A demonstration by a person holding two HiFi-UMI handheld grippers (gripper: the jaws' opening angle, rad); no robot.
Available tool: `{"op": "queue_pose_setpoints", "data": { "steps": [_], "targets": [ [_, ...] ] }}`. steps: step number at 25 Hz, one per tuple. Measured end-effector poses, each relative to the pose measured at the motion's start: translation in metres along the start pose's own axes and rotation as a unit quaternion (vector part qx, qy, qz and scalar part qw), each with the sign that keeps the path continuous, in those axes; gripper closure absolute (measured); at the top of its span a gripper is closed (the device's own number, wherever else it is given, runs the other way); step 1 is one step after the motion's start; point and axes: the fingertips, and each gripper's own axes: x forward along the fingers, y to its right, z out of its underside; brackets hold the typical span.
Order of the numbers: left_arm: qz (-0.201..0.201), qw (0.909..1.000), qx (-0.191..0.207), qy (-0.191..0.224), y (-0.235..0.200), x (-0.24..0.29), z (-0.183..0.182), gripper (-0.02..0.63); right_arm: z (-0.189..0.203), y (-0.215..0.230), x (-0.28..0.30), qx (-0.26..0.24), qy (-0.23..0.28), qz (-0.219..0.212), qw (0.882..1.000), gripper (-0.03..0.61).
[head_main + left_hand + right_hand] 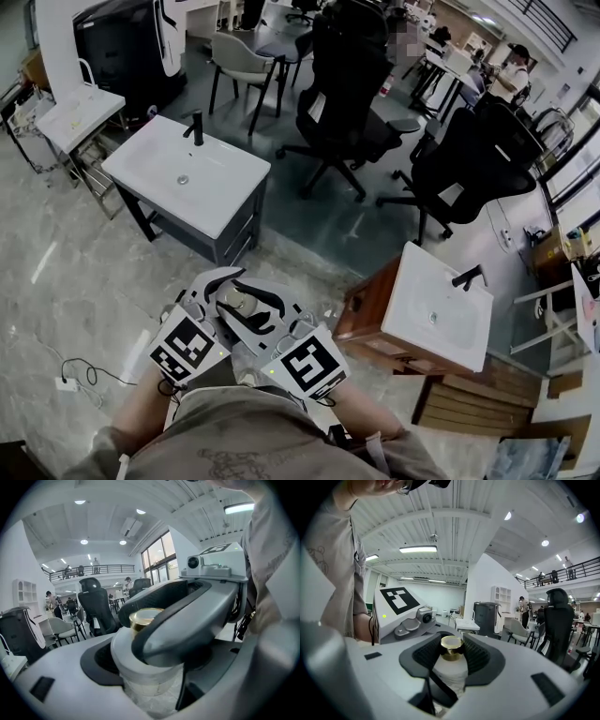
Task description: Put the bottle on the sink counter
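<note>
Gold round cap up, bottle (450, 672) upright, long axis vertical | translucent pale cylindrical body | we see left gripper (152, 681) and right gripper (451, 654) both clamping it.

Black office chair (349, 94): upper centre.
Second office chair (480, 155): right of it, upper right.
Grey chair (240, 58): top, left of centre.
White table (80, 114): upper left.
Power strip (66, 382): floor, lower left, cable attached.
Wooden planks (480, 405): lower right.

floor (66, 272): grey marble | office chairs (349, 94): black | ceiling lights (417, 549): on | windows (159, 559): tall
</note>
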Motion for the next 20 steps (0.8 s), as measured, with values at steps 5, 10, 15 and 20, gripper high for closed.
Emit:
{"op": "queue_pose_setpoints", "data": {
  "steps": [5, 10, 15, 20],
  "targets": [
    [-0.004, 1.0000, 0.000, 0.000, -0.017, 0.006, 0.005, 0.291, 0.003, 0.012, 0.014, 0.000, 0.001, -0.001, 1.000, 0.428],
    [-0.002, 1.0000, -0.005, -0.002, -0.040, 0.017, 0.015, 0.290, 0.011, 0.030, 0.033, 0.003, -0.006, -0.002, 1.000, 0.428],
    [-0.001, 0.9999, -0.009, -0.003, -0.070, 0.032, 0.026, 0.290, 0.021, 0.055, 0.058, 0.009, -0.013, -0.002, 1.000, 0.428],
    [0.004, 0.9998, -0.019, -0.005, -0.106, 0.041, 0.041, 0.290, 0.029, 0.078, 0.091, 0.018, -0.024, -0.003, 1.000, 0.428]
  ]
}}
